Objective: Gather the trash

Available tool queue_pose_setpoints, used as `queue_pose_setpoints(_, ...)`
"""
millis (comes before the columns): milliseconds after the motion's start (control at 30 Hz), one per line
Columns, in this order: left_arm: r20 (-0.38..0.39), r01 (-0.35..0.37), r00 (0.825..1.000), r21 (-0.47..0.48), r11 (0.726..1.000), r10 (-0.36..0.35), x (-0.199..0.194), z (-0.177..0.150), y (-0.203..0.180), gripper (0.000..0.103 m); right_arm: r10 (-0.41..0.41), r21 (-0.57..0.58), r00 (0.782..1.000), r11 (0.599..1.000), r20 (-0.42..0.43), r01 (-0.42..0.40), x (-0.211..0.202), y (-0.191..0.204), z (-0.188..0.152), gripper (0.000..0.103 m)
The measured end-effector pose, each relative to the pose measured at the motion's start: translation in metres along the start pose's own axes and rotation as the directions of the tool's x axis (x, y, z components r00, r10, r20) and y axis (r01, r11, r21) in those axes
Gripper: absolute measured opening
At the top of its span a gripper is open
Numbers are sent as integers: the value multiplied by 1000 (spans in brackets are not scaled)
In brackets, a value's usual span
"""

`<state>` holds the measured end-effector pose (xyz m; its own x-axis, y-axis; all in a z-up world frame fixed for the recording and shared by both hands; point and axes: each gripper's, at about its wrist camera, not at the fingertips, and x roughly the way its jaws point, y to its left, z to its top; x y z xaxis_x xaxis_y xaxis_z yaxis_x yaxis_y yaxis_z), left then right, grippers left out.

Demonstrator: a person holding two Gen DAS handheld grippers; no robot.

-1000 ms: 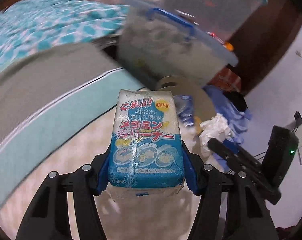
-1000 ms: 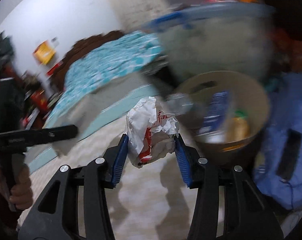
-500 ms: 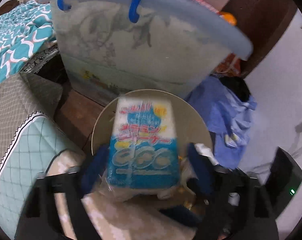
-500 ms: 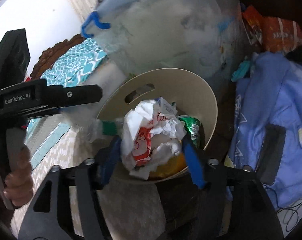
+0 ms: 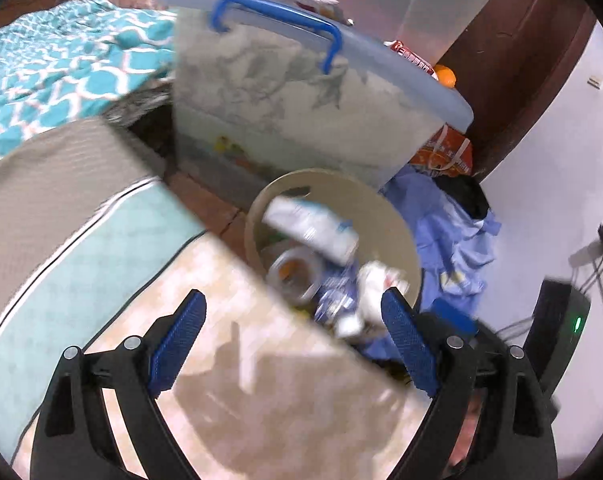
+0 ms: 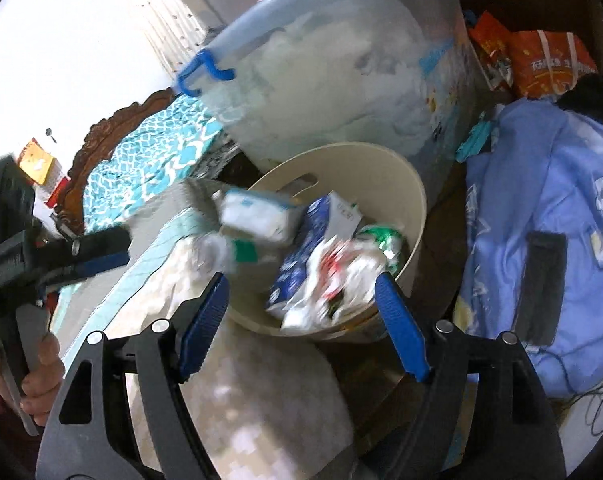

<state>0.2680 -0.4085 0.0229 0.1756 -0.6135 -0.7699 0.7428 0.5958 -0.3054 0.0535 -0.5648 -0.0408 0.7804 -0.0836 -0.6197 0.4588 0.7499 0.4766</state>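
You are holding the left tongs (image 5: 293,320) wide apart with nothing between the blue pads; the right tongs (image 6: 301,304) are gaping too, their jaws having just been opening, and nothing is pressed between them either. Just beyond both pairs the beige bin (image 6: 415,200) is standing on the floor, wedged between the bed (image 5: 73,216) and a heap of blue clothing (image 6: 541,184), with a clear lidded storage box (image 5: 285,92) behind it. The sponge packet (image 5: 313,228) is lying blurred across the upper part of the bin's mouth, and the crumpled white-and-red wrapper (image 6: 341,276) is sitting on top of the trash at the near rim, beside a blue carton (image 6: 301,256). In the right view a plastic bottle (image 6: 225,252) is showing at the bin's left edge; whether it is inside cannot be told. The likely fault from here: the pile is reaching rim height, so the top pieces may be sliding off onto the floor or clothing if you are brushing the rim while drawing back.
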Motion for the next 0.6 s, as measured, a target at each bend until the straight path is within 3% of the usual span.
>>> queue_pose_setpoints(200,31,-129,991,4,992,129,-50,-70,35,89,35,-6,999,999,-1,-35,-12,46,-31,76)
queue_pose_setpoints(467,83,-274,957,-36,961,277,-94,-148,80,93,17,-41,996,999,-89,-21,-3,111,-77,79)
queue_pose_setpoints(600,109,-278,954,-32,960,280,-101,-166,86,94,-27,-66,993,998,-115,20,-4,135,-94,80)
